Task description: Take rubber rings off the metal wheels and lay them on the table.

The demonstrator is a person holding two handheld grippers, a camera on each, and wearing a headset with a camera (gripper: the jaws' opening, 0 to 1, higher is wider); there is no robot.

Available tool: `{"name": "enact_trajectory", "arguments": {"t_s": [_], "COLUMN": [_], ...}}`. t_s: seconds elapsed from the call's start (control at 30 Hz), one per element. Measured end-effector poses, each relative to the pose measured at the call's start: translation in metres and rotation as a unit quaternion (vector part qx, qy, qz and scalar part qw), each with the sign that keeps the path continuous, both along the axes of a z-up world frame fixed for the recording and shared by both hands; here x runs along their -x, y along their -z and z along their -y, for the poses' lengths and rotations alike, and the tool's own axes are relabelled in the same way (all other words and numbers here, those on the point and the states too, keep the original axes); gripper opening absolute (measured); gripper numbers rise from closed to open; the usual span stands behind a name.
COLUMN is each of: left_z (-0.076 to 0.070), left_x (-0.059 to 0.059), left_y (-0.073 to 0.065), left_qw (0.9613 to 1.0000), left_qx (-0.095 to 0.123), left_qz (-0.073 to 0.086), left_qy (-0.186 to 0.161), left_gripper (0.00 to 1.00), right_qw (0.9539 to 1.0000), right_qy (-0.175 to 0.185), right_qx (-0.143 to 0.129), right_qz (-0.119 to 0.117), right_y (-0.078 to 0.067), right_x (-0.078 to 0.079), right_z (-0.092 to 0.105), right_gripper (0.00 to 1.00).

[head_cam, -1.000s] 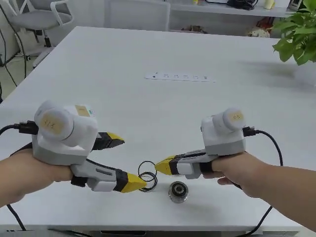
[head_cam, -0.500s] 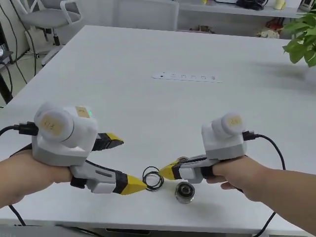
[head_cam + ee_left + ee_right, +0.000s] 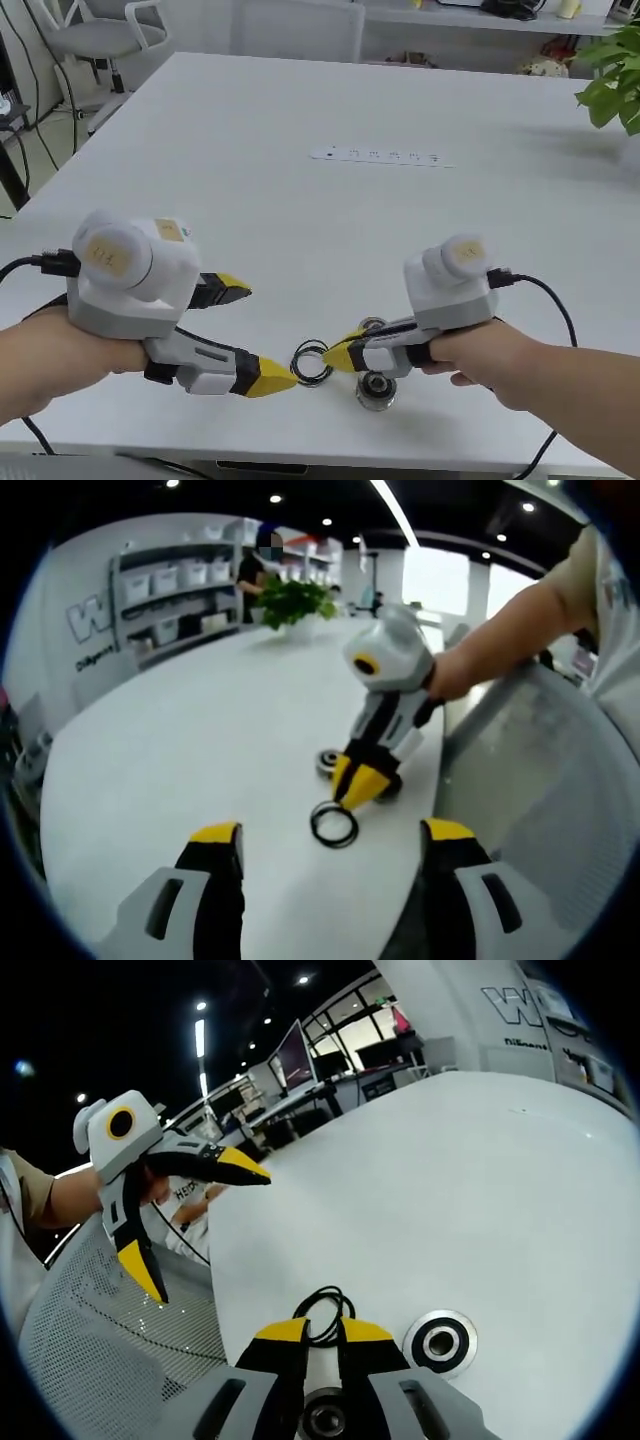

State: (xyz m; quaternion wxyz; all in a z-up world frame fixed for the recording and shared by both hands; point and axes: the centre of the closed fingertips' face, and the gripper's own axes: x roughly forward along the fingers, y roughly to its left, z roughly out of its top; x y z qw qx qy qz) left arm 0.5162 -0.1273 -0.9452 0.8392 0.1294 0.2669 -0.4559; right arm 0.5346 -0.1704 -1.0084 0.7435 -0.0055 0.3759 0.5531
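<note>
Head view: rings (image 3: 311,361) are being touched by right gripper (image 3: 335,356), grasp unclear; left gripper (image 3: 262,335) is being held agape.

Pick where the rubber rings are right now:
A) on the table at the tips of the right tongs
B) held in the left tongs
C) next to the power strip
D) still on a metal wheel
A: the rubber rings lie on the table right at the closed tips of the right gripper, off the metal wheel. The tongs of the left gripper stand wide open with nothing between them.
</note>
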Motion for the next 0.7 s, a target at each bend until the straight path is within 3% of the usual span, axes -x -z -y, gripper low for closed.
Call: {"name": "enact_trajectory", "arguments": {"t_s": [0.2,0.43,0.7], "left_z": [0.0,-0.001,0.0], "left_x": [0.002,0.003,0.004], "left_y": [0.0,-0.005,-0.018], "left_qw": [1.0,1.0,0.9999], "left_qx": [-0.003,-0.001,0.005], "left_qz": [-0.002,0.001,0.008], "left_qy": [0.0,-0.001,-0.005], "left_gripper": [0.73,0.73,0.74], "right_qw": [0.9999,0.9998,0.9986], "right_qy": [-0.007,-0.009,0.005], "right_qx": [0.004,-0.006,-0.035], "right_qz": [0.008,0.019,0.04], "right_y": [-0.002,-0.014,-0.042], "right_x": [0.002,0.003,-0.002], "right_z": [0.001,0.001,0.008], "right_gripper": [0.19,0.29,0.35]}}
